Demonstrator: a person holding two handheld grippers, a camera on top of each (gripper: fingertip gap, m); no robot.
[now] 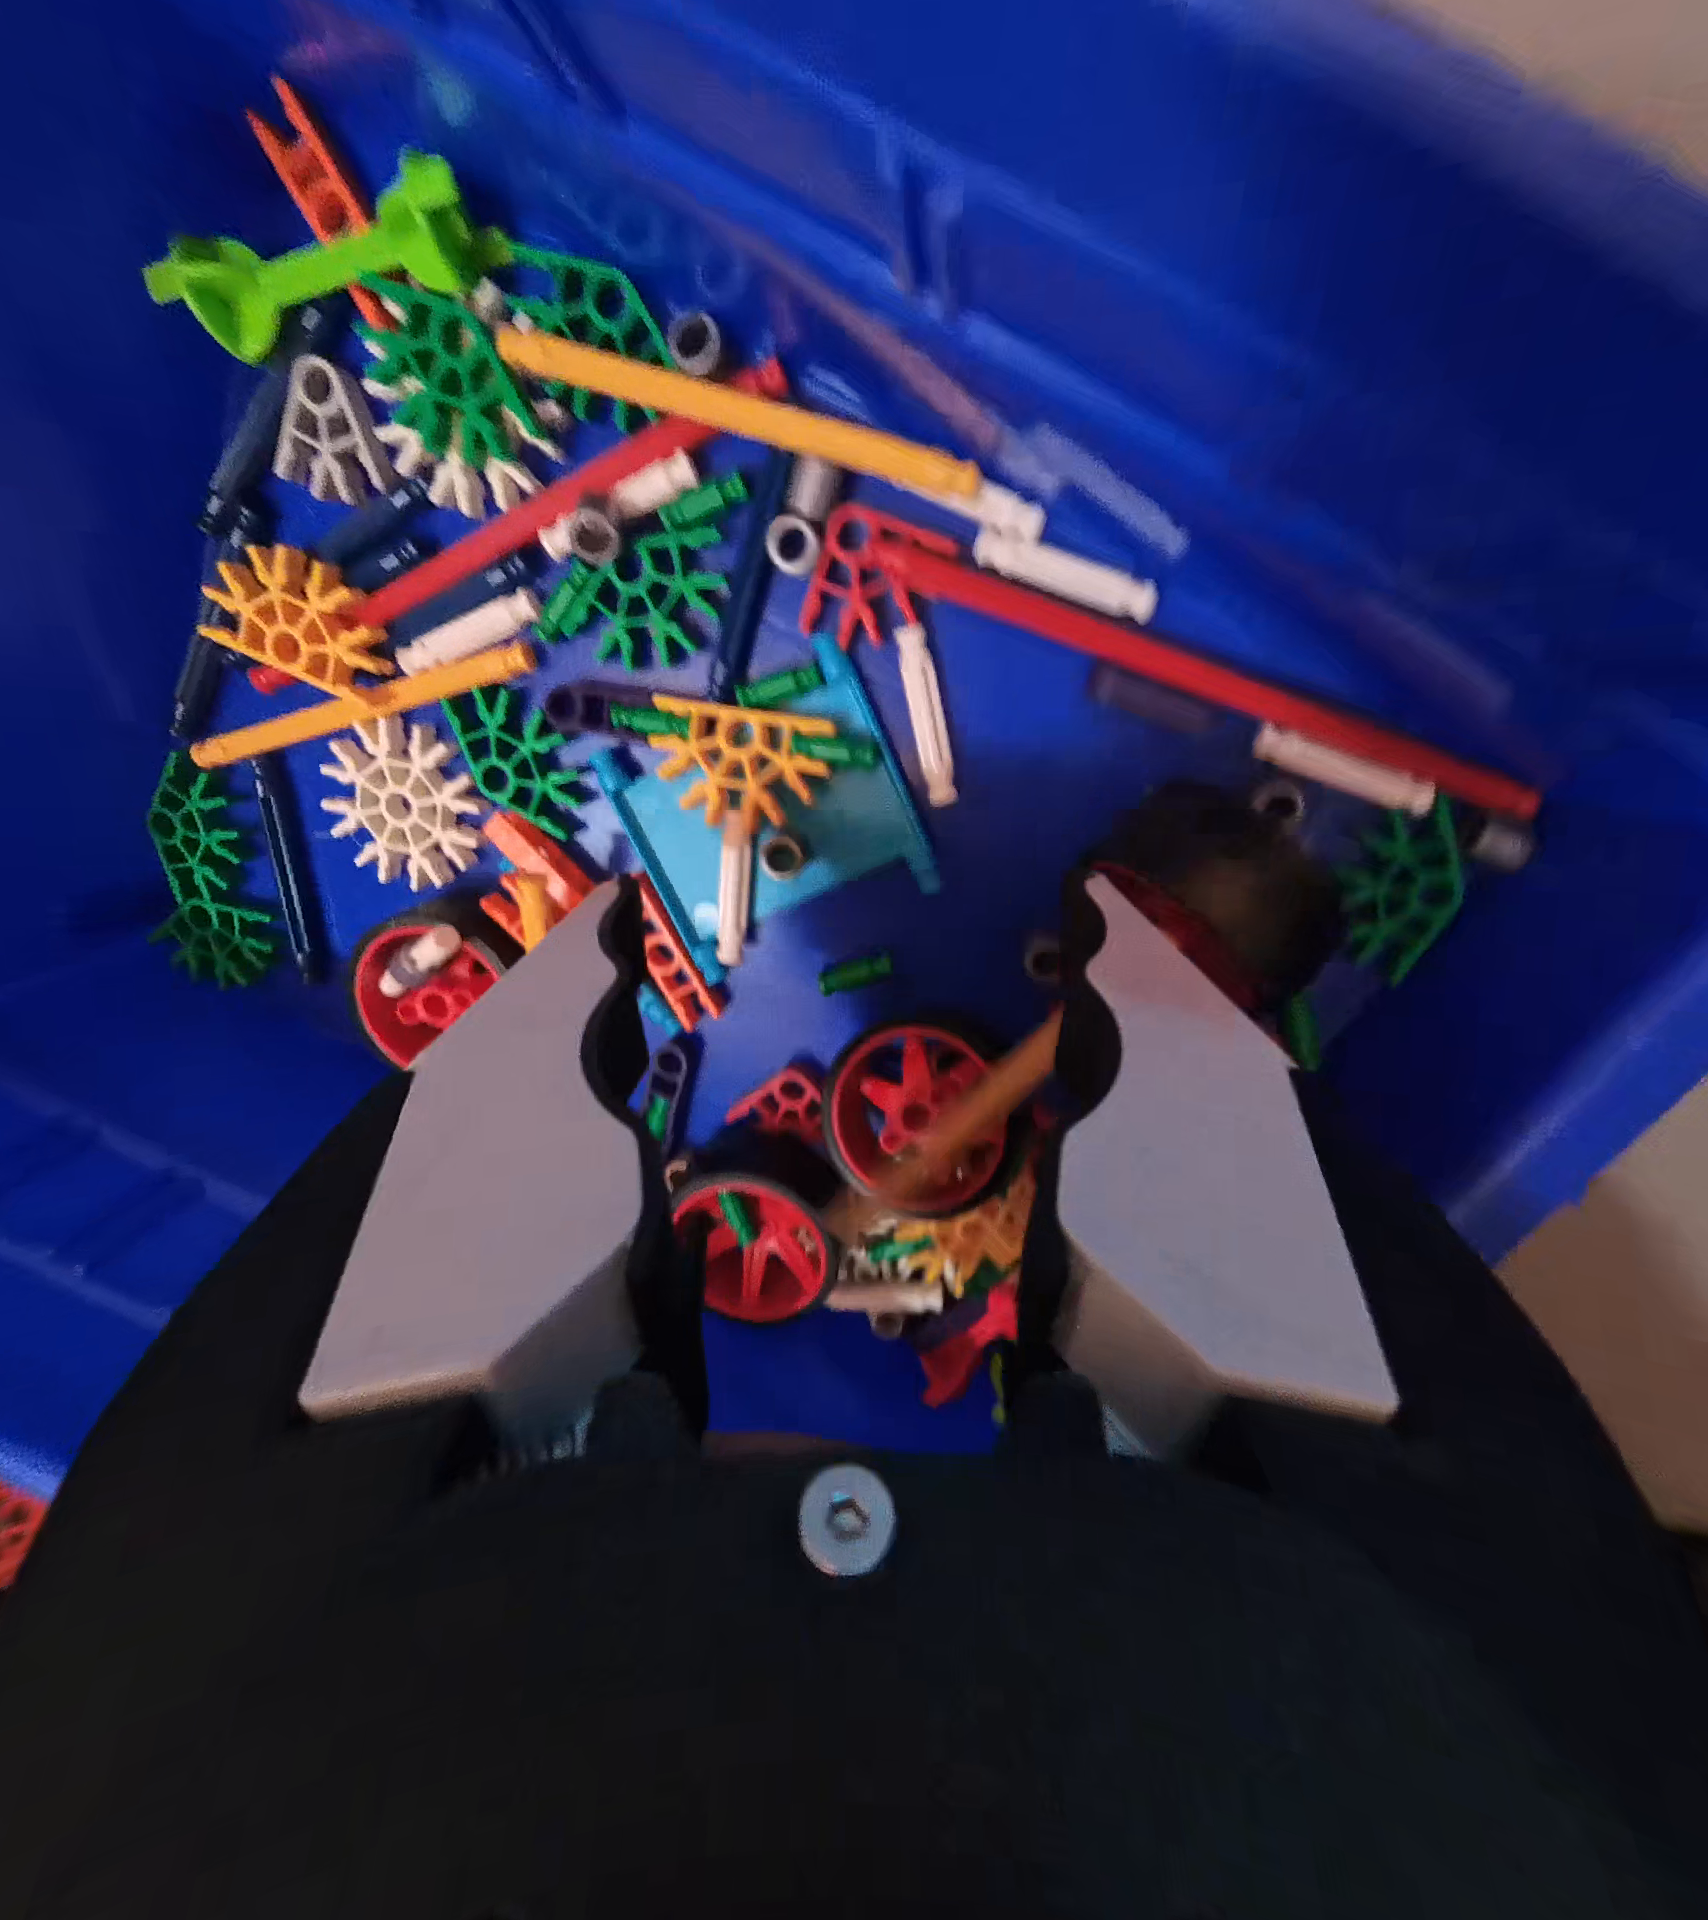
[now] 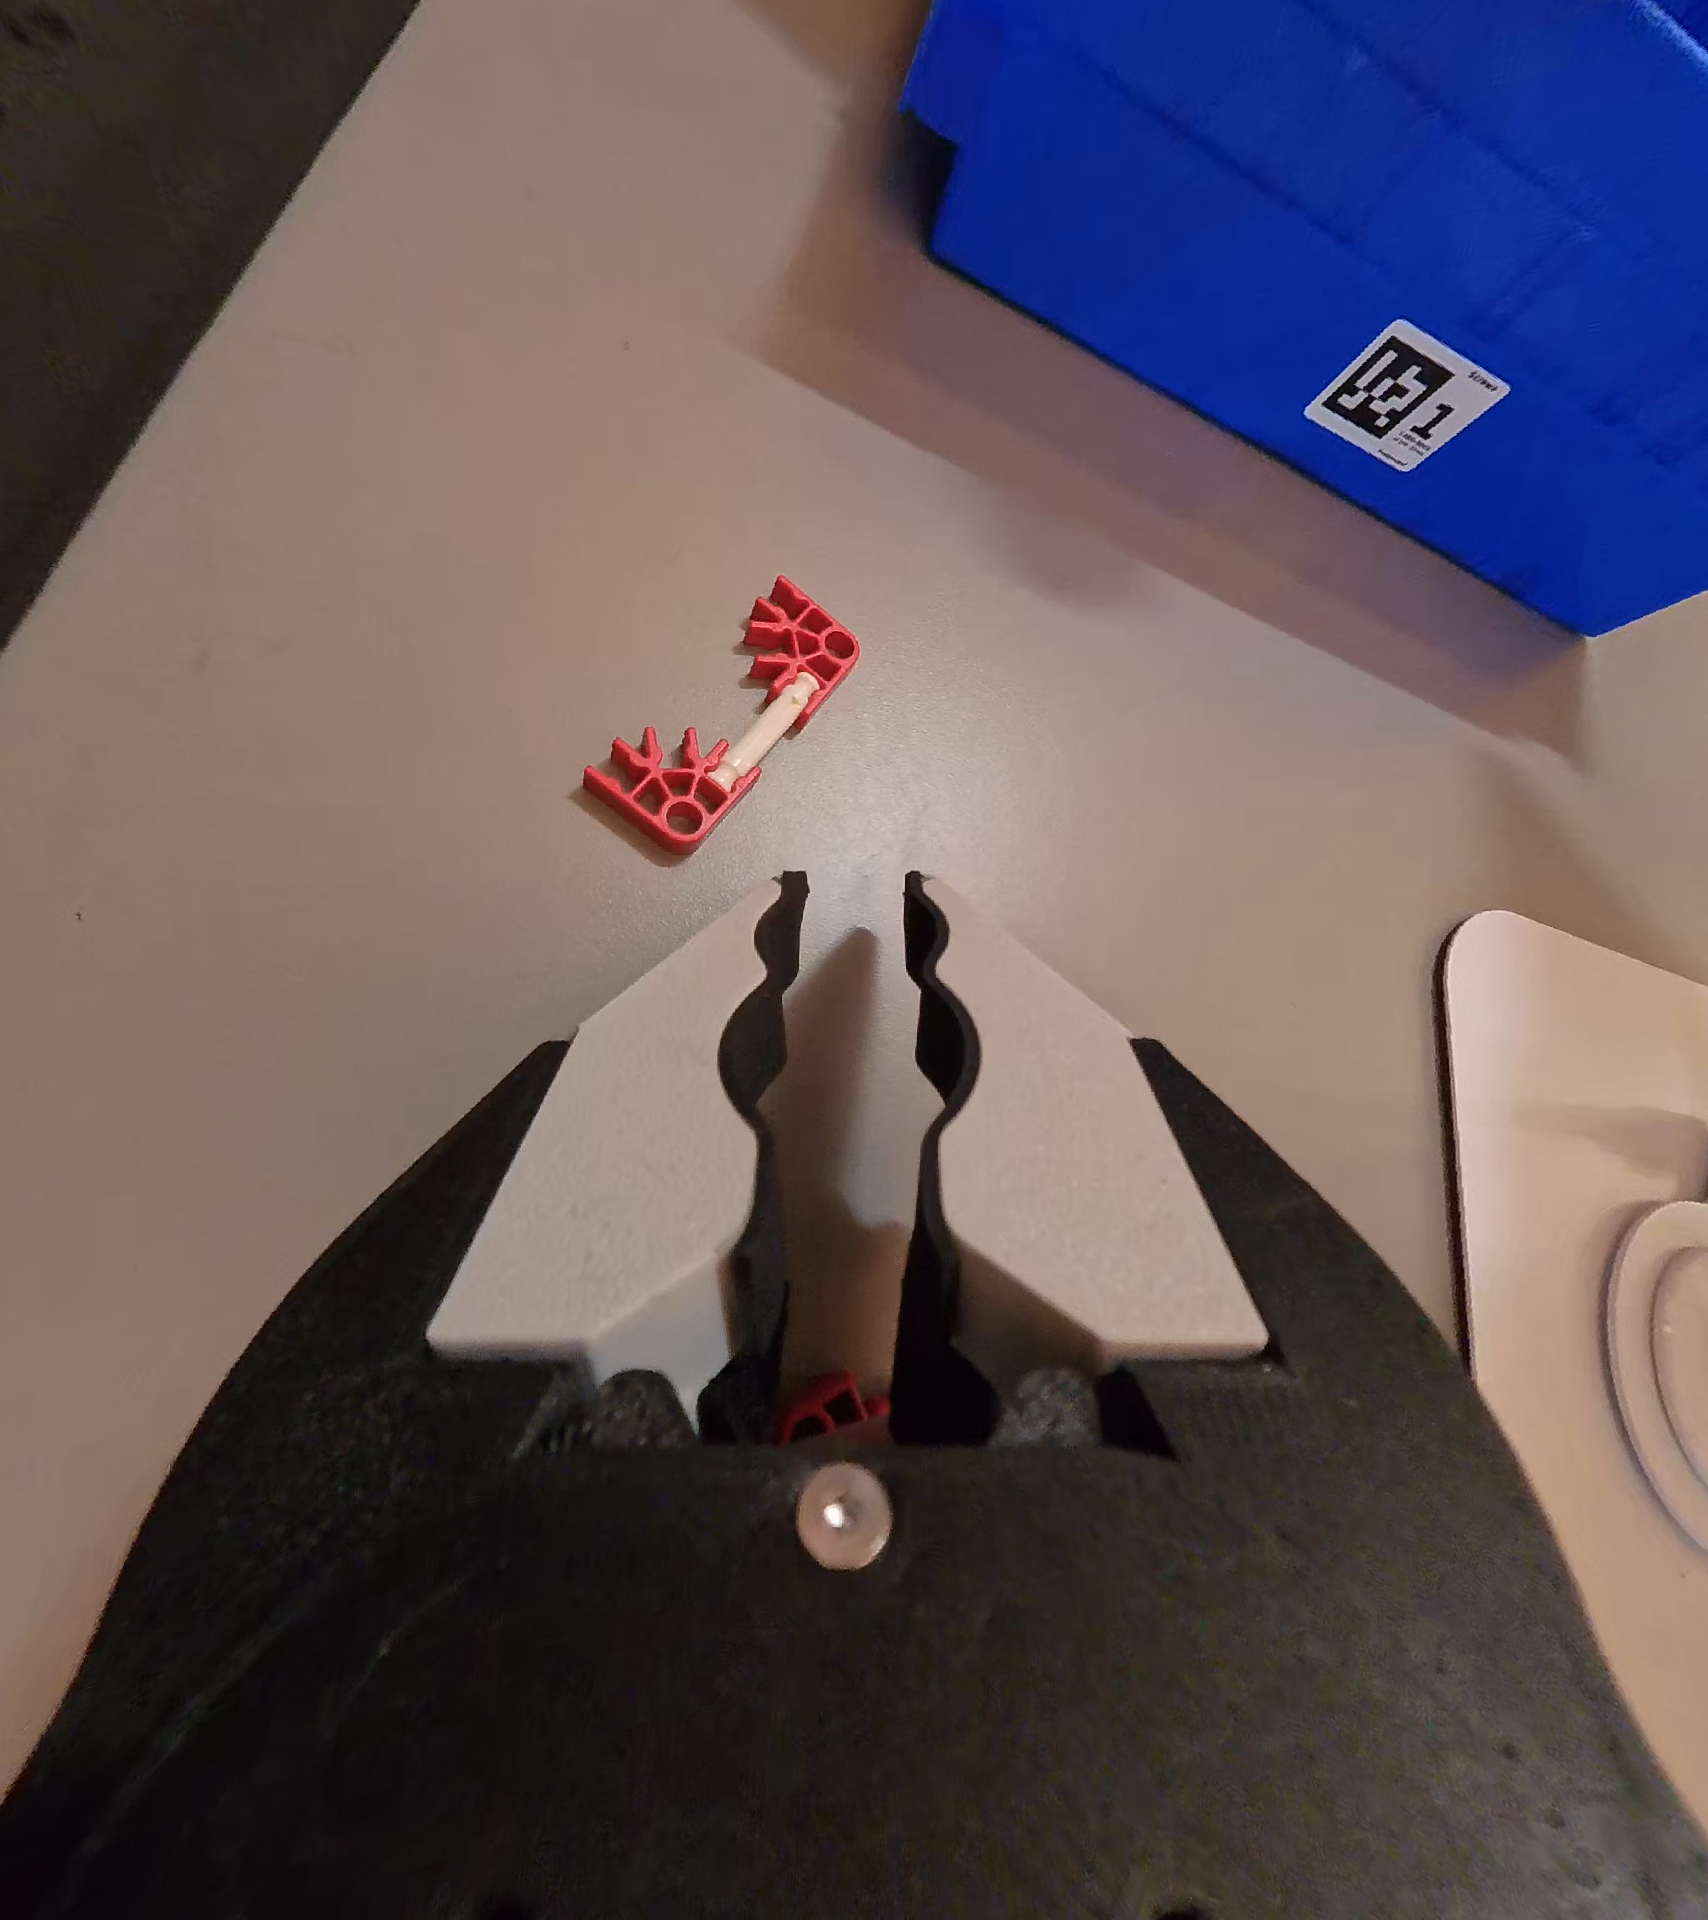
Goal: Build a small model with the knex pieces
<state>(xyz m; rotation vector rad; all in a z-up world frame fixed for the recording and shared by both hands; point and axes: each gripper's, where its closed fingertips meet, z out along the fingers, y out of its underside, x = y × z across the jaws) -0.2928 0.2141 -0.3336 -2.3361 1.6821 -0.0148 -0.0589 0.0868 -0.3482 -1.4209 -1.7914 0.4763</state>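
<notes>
Left gripper (image 1: 855,894): jaws wide apart, empty, over toy parts in blue bin (image 1: 1245,312).
Right gripper (image 2: 855,883): jaws narrowly apart, empty, above desk (image 2: 414,520).
Red connector pair (image 2: 720,717): on desk, just ahead of right gripper.

Motion blur is smearing the whole left wrist view, softening the blue bin (image 1: 1245,312) and its heap of toy parts. The left gripper's fingers (image 1: 517,1143) are covering part of a red wheel (image 1: 414,997) and a dark wheel (image 1: 1234,883). In the right wrist view, a small red piece (image 2: 829,1408) is lying half hidden, and the frame edge is cutting off a white board (image 2: 1556,1091).
</notes>
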